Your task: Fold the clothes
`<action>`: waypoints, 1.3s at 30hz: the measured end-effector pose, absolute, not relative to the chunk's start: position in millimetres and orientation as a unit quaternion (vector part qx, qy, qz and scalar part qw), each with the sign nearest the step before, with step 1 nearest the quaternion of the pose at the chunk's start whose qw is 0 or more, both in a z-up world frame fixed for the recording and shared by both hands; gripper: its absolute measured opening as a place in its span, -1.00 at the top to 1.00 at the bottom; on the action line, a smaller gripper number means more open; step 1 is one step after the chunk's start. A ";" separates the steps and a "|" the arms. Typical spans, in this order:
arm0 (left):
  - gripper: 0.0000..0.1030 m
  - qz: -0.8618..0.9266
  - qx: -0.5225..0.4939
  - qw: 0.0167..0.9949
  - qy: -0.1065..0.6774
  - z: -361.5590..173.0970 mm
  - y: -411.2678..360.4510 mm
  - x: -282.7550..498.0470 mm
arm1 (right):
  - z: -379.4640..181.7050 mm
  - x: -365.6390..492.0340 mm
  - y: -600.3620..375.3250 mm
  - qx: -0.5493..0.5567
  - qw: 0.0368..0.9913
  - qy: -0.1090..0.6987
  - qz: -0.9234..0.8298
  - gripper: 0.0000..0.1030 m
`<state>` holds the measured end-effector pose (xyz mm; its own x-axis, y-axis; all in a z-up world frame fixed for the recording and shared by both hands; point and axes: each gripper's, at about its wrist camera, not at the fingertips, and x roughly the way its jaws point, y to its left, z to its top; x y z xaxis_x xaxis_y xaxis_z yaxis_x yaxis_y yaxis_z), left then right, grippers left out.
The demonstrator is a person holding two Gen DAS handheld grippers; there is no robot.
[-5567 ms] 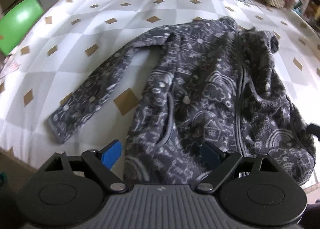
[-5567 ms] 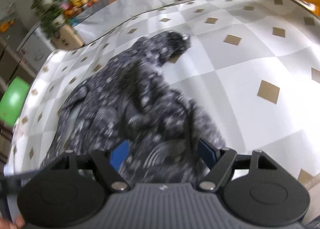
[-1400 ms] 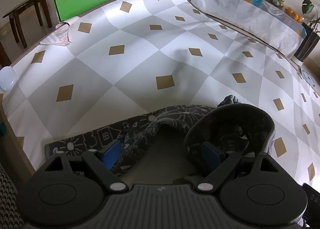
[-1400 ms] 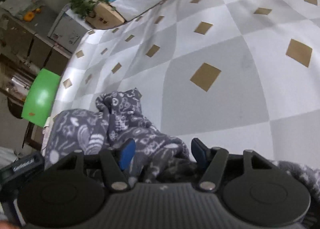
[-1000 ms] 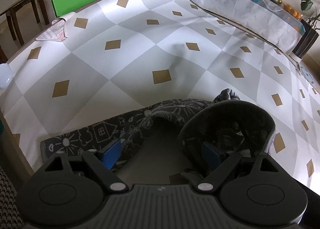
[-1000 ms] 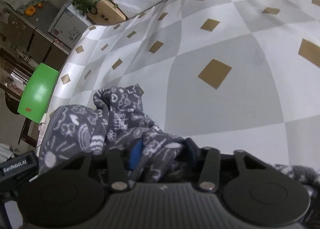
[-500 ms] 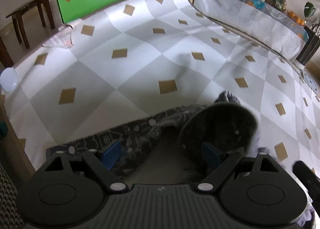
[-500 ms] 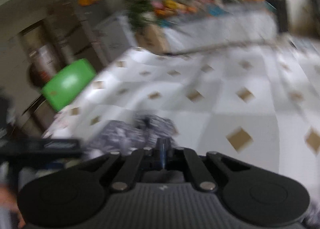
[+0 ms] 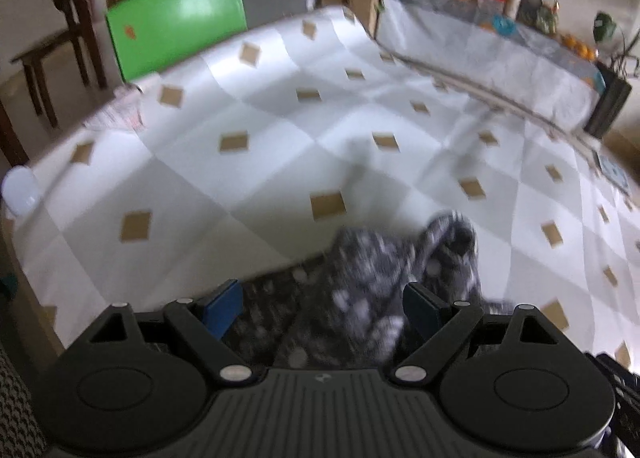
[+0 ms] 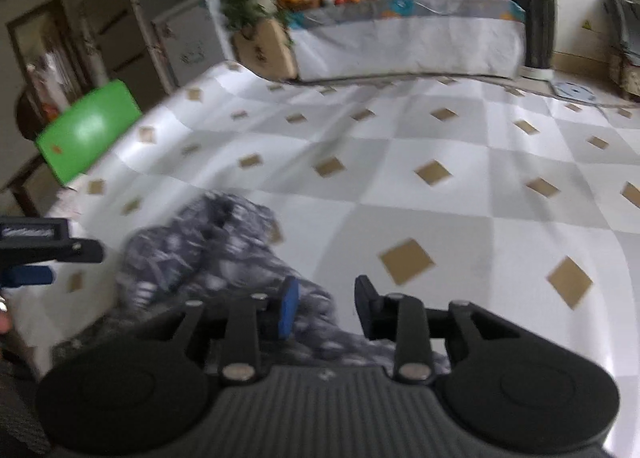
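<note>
You are in the middle of the folding — the jacket lies in a soft heap at the near edge of the checked surface, not flat and not neat yet. Your right gripper is opening, and nothing sits between its pads; the cloth lies just under and beside it. Your left gripper has its pads wide apart, hanging over the jacket, and they do not press on the cloth.

I think one fold was just let go. Next you need a new hold — pick a loose edge or a sleeve, though the blur hides which part is which. Close on it well, then lay it over the heap and smooth it.
</note>
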<state>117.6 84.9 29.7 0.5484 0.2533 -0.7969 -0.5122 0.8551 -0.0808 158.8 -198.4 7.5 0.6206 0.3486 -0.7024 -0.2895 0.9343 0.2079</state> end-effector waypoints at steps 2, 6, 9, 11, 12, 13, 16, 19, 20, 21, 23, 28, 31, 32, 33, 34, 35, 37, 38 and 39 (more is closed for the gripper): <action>-0.69 0.211 -0.161 0.861 0.433 24.5 84.0 120.5 | -1.4 160.5 -200.6 0.017 0.898 0.410 0.156 0.37; -0.69 0.189 -0.171 0.861 0.441 21.3 77.9 122.4 | -13.6 158.3 -199.8 -0.033 0.895 0.422 0.138 0.24; -0.69 0.166 -0.159 0.861 0.454 17.1 67.4 124.3 | -19.7 154.1 -200.6 -0.033 0.882 0.447 0.142 0.24; -0.69 0.150 -0.150 0.857 0.469 11.2 60.4 125.8 | -21.1 149.9 -202.5 -0.022 0.875 0.460 0.149 0.24; -0.69 0.149 -0.149 0.852 0.479 6.8 58.2 126.2 | -21.1 146.8 -203.3 -0.018 0.872 0.464 0.156 0.24; -0.69 0.148 -0.149 0.847 0.489 2.5 56.0 126.6 | -20.7 142.8 -202.9 -0.020 0.868 0.467 0.166 0.24; -0.69 0.147 -0.145 0.833 0.513 -8.4 50.3 127.4 | -20.5 133.6 -202.7 -0.019 0.855 0.477 0.205 0.21; -0.69 0.149 -0.136 0.837 0.509 -9.2 46.9 127.5 | -22.8 125.6 -199.4 -0.015 0.841 0.484 0.243 0.21; -0.69 0.146 -0.134 0.838 0.509 -9.7 45.6 128.0 | -24.1 122.7 -196.6 -0.018 0.837 0.486 0.253 0.21; -0.69 0.145 -0.132 0.837 0.511 -10.9 45.1 128.7 | -25.8 120.2 -193.7 -0.017 0.831 0.490 0.262 0.21; -0.69 0.151 -0.126 0.831 0.520 -15.2 44.7 129.3 | -26.6 116.1 -187.2 -0.011 0.817 0.501 0.285 0.21; -0.71 0.174 -0.124 0.819 0.533 -27.0 51.2 130.0 | -22.2 107.8 -171.9 -0.031 0.796 0.504 0.332 0.20; -0.73 0.186 -0.128 0.813 0.536 -33.5 56.7 129.0 | -11.2 114.7 -176.1 -0.037 0.802 0.495 0.334 0.20; -0.73 0.190 -0.130 0.809 0.540 -36.1 58.6 128.8 | -6.6 119.0 -180.5 -0.030 0.807 0.489 0.329 0.18; -0.74 0.194 -0.134 0.804 0.546 -39.4 60.6 128.8 | -4.8 123.4 -184.5 -0.025 0.814 0.485 0.320 0.16; -0.74 0.197 -0.137 0.801 0.548 -41.2 61.5 128.2 | -3.1 127.7 -188.5 -0.019 0.820 0.480 0.310 0.15; -0.74 0.201 -0.140 0.799 0.550 -43.0 62.3 127.7 | -1.5 132.1 -192.4 -0.014 0.827 0.476 0.300 0.14; -0.74 0.201 -0.138 0.799 0.550 -43.3 61.9 127.0 | -6.3 138.7 -193.7 -0.010 0.832 0.475 0.285 0.13; -0.74 0.201 -0.138 0.799 0.550 -43.3 62.0 126.9 | -8.8 141.9 -194.2 -0.008 0.835 0.475 0.278 0.13; -0.74 0.202 -0.138 0.799 0.550 -43.3 62.0 126.9 | -11.7 142.7 -192.4 -0.011 0.834 0.475 0.280 0.13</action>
<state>126.9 62.0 -43.3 0.3143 0.1697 -0.9340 -0.4741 0.8804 0.0004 142.7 -192.4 -11.7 0.3916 0.4560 -0.7992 -0.4768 0.8434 0.2477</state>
